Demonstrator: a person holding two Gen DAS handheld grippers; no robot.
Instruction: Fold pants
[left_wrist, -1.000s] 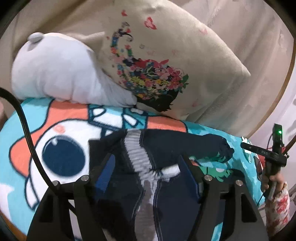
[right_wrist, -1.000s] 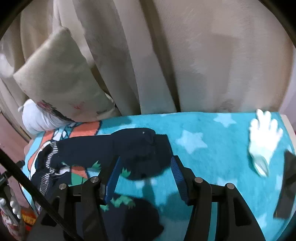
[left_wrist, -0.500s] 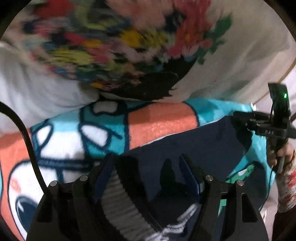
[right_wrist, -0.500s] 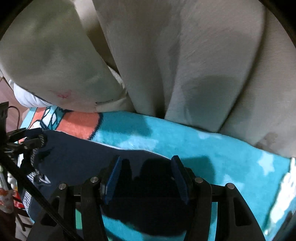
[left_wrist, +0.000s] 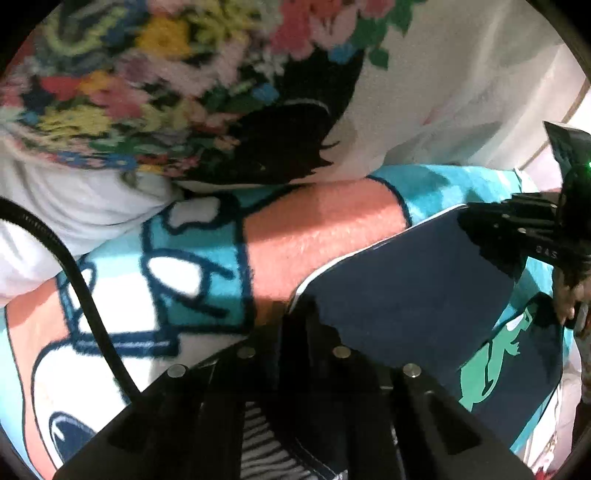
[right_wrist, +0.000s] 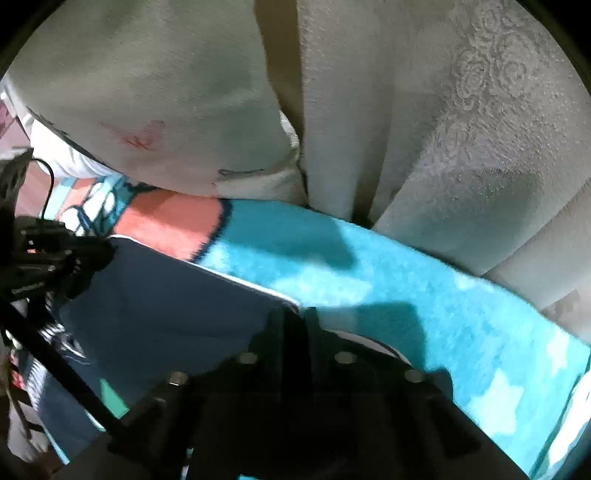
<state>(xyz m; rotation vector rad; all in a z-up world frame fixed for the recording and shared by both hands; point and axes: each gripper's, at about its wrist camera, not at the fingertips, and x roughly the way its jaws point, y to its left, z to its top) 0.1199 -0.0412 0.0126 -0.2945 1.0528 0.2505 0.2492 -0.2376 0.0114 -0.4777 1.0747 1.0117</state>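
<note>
The pants (left_wrist: 406, 295), dark navy with a white-piped edge, a green dinosaur print and a striped waistband, lay spread on the turquoise cartoon blanket (left_wrist: 207, 266), their far edge running just short of the orange patch and close under the flowered pillow (left_wrist: 221, 92). A second before, both grippers had hung wide open above the cloth; half a second before, they had dropped over that far edge with the jaws open astride it. By this moment both had come together: the left gripper (left_wrist: 295, 314) had its jaws narrow on the corner of the far edge nearer the waistband, and the right gripper (right_wrist: 295, 314) was closing on the other corner of the same edge, dark fabric caught between the pads in each wrist view. Each gripper also showed at the rim of the other's view, so the two pinches sat at opposite ends of one straight hem line. Behind the blanket hung the pale curtain (right_wrist: 443, 129), untouched. I judged that the grasp for a fold had just been made, with the fold itself not yet begun; the likely next move was to lift this edge and carry it toward the near side, and the risk was a thin pinch slipping off one corner.
</note>
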